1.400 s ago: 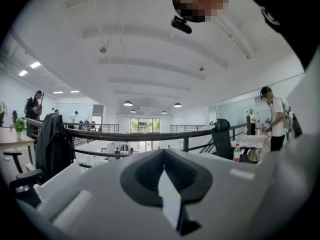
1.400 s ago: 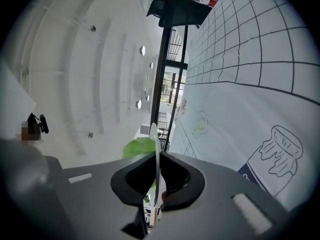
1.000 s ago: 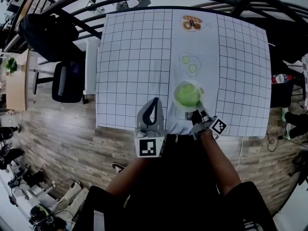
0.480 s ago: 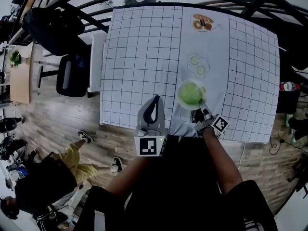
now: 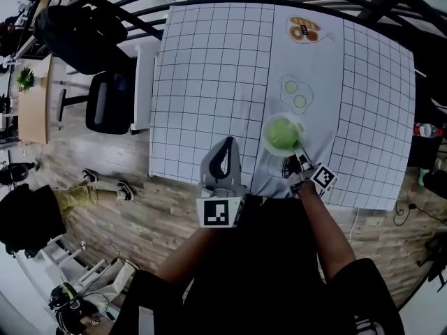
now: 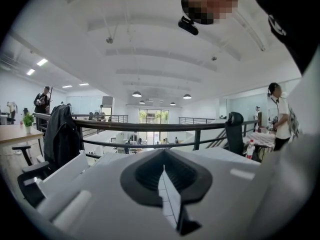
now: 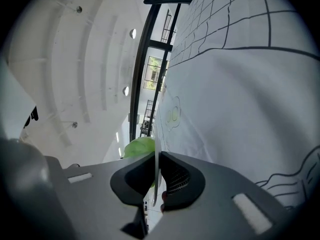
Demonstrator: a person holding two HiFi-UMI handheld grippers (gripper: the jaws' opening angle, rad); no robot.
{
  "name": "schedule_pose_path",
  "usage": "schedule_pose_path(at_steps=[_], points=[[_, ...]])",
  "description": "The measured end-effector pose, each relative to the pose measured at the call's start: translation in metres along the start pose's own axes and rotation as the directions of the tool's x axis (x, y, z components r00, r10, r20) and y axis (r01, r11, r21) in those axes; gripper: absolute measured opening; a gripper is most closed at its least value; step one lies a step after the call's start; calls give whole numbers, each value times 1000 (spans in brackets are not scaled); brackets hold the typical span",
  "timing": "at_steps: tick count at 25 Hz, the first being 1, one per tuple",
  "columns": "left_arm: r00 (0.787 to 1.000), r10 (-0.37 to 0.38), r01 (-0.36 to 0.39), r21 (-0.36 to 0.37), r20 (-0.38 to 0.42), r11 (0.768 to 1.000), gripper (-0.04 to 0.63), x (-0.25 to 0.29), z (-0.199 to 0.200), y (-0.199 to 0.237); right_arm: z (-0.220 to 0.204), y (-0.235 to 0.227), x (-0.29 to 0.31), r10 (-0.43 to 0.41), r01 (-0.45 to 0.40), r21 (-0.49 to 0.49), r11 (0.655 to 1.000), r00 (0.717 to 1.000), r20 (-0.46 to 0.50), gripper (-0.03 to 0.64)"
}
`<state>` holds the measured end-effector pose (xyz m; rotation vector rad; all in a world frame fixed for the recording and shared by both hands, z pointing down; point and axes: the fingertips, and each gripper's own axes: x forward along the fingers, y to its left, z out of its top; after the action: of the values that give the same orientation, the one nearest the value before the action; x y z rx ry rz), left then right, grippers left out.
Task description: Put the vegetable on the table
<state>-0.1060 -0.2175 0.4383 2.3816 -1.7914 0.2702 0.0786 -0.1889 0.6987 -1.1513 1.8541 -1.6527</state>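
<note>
A green leafy vegetable (image 5: 282, 132) lies on a small white plate (image 5: 266, 134) near the front of the grid-patterned table (image 5: 209, 82). My right gripper (image 5: 302, 158) is shut on the plate's near rim. In the right gripper view the thin white plate rim (image 7: 156, 149) stands edge-on between the pads of the right gripper (image 7: 157, 184), with the vegetable (image 7: 137, 146) just behind it. My left gripper (image 5: 225, 145) hovers at the table's front edge, shut and holding nothing. In the left gripper view the left gripper (image 6: 164, 176) points out over the table toward a railing (image 6: 150, 126).
Printed pictures lie on the cloth: two cucumber slices (image 5: 296, 95) beyond the plate and a dish of food (image 5: 306, 30) at the far edge. A black chair (image 5: 105, 103) stands left of the table, a bottle (image 5: 424, 130) at the right. A person (image 5: 35, 211) is on the floor at the left.
The right gripper keeps its hold on the plate in much the same spot on the table. A person has walked leftward across the floor. The left gripper has stayed put.
</note>
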Motion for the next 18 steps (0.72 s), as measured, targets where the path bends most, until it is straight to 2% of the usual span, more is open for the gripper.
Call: schedule_pose_path(at_steps=[3,6,7,9,12,13,16,18], points=[[1000,8,-8,3,-4,1000,8,1,-2,3,-4,-7,2,-19,19,39,999,1000,3,20],[1000,-1,1,9,-11,1000,8,0,-5,1,-11,-27,-7,-148,149,96,984,989,-15,20],[1000,-3,3,12,-9,1000,8,0,-4,1,-10,-27,-6,-142,143,86,986,990,-13,20],[1000,1,-1,6,-19,1000,8,1,-6,1,-8,-21,2,-74,73,86,994,997,0,19],[999,2,-2,4,-43,1000,8,1,-10,2,-16,-38,-8,-206,208,132,969,978,-35,21],[999,3,-3,5,-36,1000,8,2,-7,2,-16,-38,-7,-202,204,129,970,979,-34,21],[1000,7,-7,8,-14,1000,8,4,0,3,-12,-30,1,-111,111,115,987,994,-9,21],[1000,9,-9,5,-12,1000,8,3,0,4,-10,-28,3,-81,80,112,990,997,2,21]])
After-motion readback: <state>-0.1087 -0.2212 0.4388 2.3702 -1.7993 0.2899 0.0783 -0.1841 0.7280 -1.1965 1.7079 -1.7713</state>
